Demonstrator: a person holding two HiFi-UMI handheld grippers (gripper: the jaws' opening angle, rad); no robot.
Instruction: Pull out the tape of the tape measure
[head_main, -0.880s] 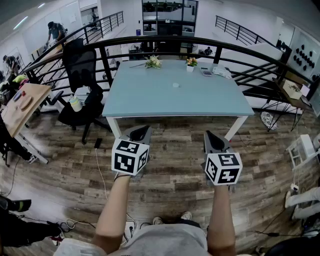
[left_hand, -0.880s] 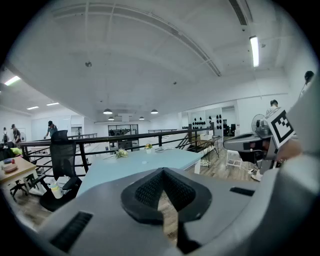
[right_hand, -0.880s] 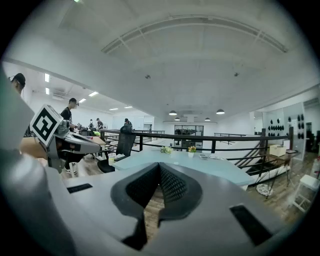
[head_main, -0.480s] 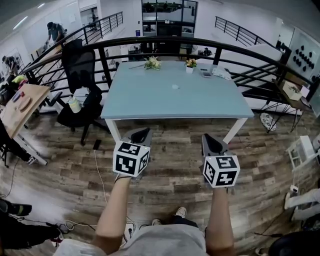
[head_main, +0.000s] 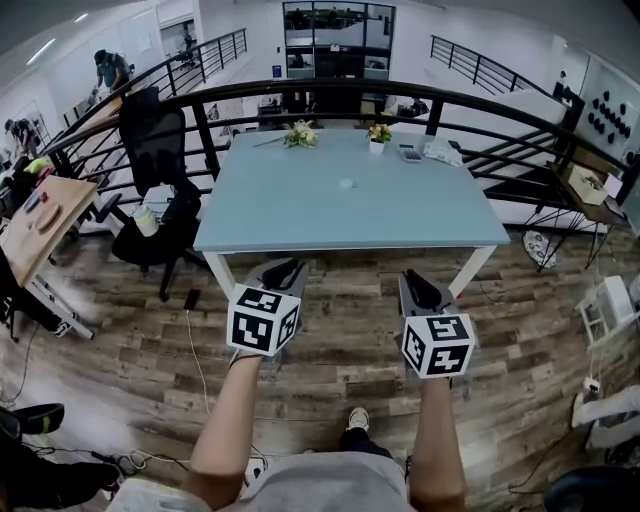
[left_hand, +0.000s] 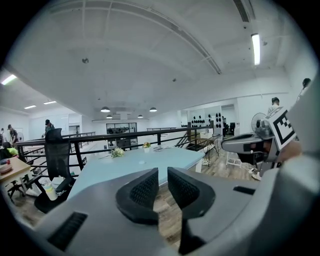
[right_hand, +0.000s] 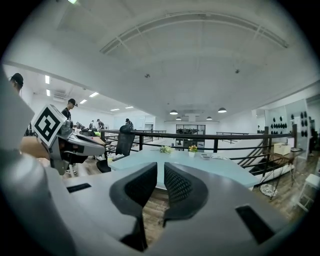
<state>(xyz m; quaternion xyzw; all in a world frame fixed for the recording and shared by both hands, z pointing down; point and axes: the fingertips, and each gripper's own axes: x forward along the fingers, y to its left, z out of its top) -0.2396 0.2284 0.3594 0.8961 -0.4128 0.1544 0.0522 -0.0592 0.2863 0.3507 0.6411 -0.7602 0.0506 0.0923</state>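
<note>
Ahead, table bears a flower pot; left gripper fingers narrow, right gripper fingers together, empty.

Flowers and a pot sit at the table's far edge (pot rightward); a chair stands left.

Tape measure: most likely the small, pale, roundish item lying alone on the table. It sits about mid-width of the table, a bit past centre toward the table's far edge. Too small to tell whether the tape is out or which way the case faces. The left gripper view shows a pale speck at the same place on the tabletop.
</note>
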